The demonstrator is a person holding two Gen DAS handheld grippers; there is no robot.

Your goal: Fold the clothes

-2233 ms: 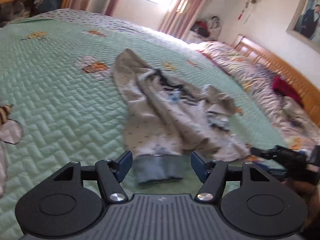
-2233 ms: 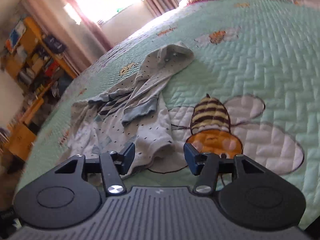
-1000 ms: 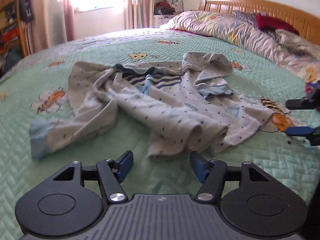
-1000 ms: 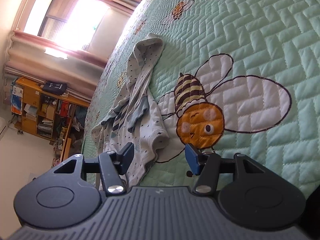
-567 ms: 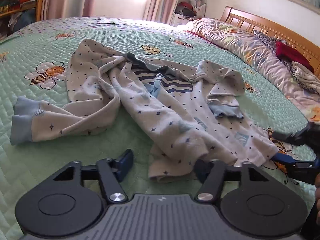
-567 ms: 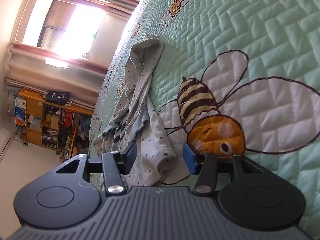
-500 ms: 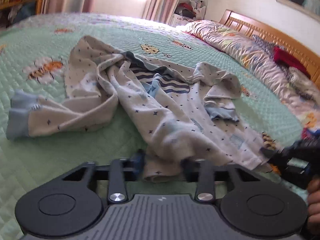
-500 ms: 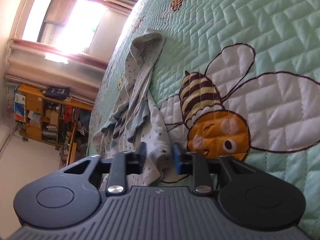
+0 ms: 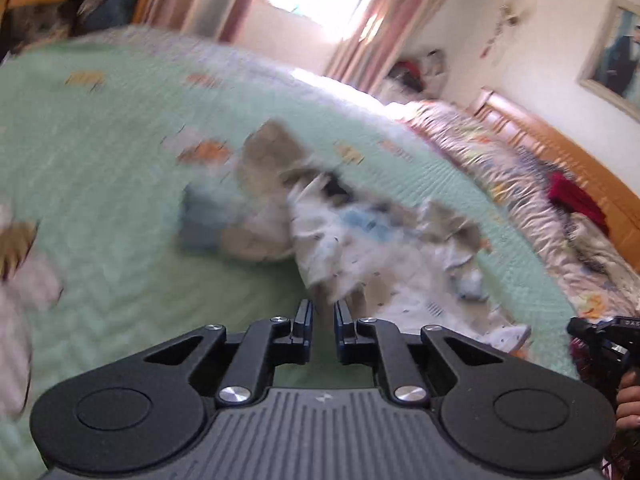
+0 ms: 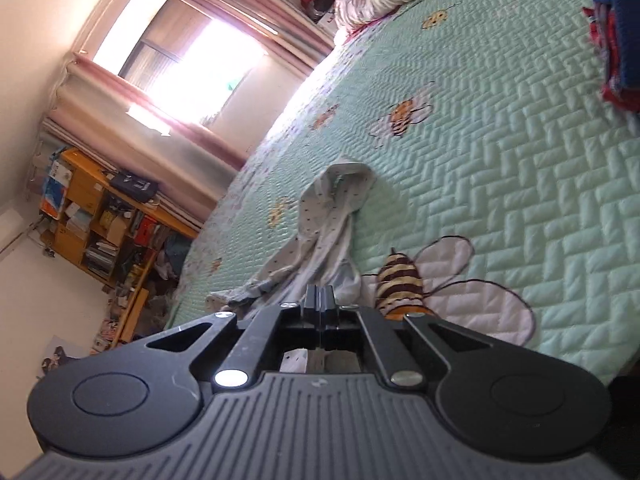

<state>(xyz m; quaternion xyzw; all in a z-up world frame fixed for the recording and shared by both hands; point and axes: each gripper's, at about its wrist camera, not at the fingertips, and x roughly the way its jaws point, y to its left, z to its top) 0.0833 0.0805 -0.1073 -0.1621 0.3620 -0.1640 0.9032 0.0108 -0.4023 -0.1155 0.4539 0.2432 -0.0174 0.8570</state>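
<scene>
A crumpled pale dotted garment with blue cuffs lies on the green quilted bed; the left wrist view is blurred. My left gripper is shut on a bunched edge of the garment just in front of it. In the right wrist view the garment stretches away from my right gripper, which is shut on its near edge beside an embroidered bee. The right gripper also shows at the right edge of the left wrist view.
Rumpled floral bedding and a wooden headboard run along the right. Red and blue clothes lie at the bed's far side. A cluttered wooden shelf stands beyond the bed by the curtained window.
Both grippers have closed from wide open onto the garment's near edge. The left view has swung and blurred, and the cloth is bunched and pulled up at its jaws.
</scene>
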